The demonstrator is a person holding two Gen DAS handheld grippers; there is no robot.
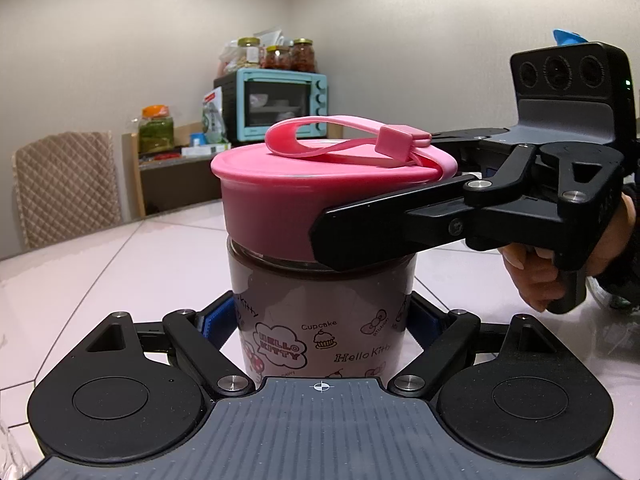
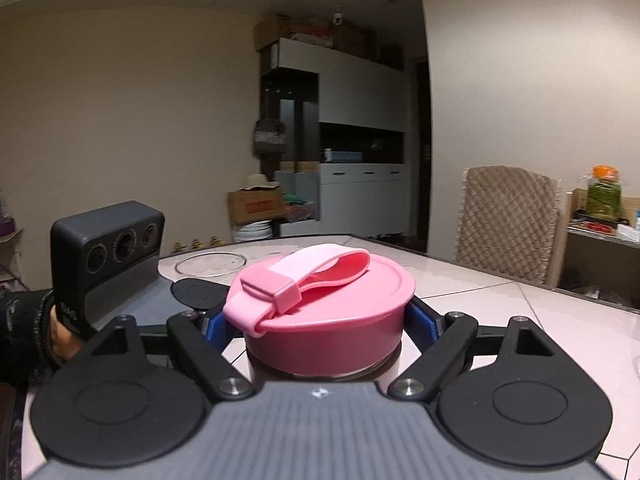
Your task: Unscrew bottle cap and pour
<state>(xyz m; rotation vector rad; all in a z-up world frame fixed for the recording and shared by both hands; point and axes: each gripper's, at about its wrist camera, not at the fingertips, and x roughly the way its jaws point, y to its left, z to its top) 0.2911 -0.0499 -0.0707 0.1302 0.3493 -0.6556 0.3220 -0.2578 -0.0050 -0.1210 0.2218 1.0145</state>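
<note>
Filling the lower half of both views, the pale tiled table [image 1: 100, 264] carries the whole scene, with a quilted chair [image 1: 68, 184] at the left edge of the left wrist view and a turquoise toaster oven [image 1: 280, 106] behind, above centre.

Next in size is the bottle [image 1: 320, 320], a squat printed cup with dark contents, standing upright on the table at the centre of the left wrist view. The left gripper [image 1: 320, 316] is clenched on its body, a blue pad showing on either side of the glass. Its pink cap [image 2: 332, 316] sits in the lower middle of the right wrist view, a pink strap [image 2: 316, 276] looped across the top.

The right gripper [image 2: 324, 324] is grasping that cap: in its own view the blue pads press the cap's two sides, and in the left wrist view one black finger [image 1: 384, 220] lies along the cap's skirt from the right, with a person's hand [image 1: 560, 272] on the handle at the right edge.

The cap is still seated on the bottle, so the unscrewing step appears to be in hand, and pouring has not begun. The next move probably calls for turning the cap about its upright axis while the left grip keeps the bottle from spinning, then lifting it clear. A clear glass dish [image 2: 212, 264], left of centre beyond the cap, looks like the likely place to pour.
</note>
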